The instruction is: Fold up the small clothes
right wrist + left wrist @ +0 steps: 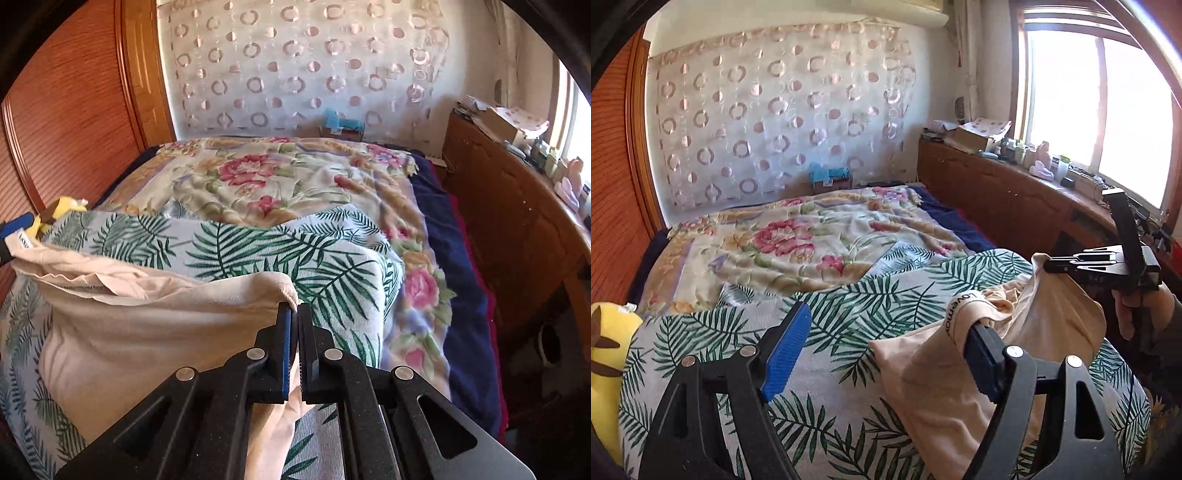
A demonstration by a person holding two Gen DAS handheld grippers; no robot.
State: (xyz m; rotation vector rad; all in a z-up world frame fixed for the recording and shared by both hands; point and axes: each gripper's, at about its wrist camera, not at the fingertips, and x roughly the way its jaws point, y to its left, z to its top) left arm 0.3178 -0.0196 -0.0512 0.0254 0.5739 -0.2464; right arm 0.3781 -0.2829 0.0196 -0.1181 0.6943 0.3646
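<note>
A small beige garment (pixel 934 369) with a white lettered waistband (pixel 955 317) hangs over the palm-leaf sheet (pixel 849 306) on the bed. My left gripper (pixel 886 354) is wide open; its right finger (pixel 982 365) is inside the waistband opening, and the left finger (pixel 785 354) is out over the sheet. My right gripper (pixel 294 314) is shut on a corner of the beige garment (pixel 147 325) and holds it up. The right gripper also shows in the left wrist view (pixel 1049 265), pinching the cloth's far corner.
A flowered blanket (pixel 798 236) covers the far bed, with a navy one (pixel 454 258) along its right edge. A yellow plush toy (pixel 609 350) lies at the left. A cluttered wooden cabinet (pixel 1015 184) runs under the window on the right. A wooden wardrobe (pixel 66 110) stands at the left.
</note>
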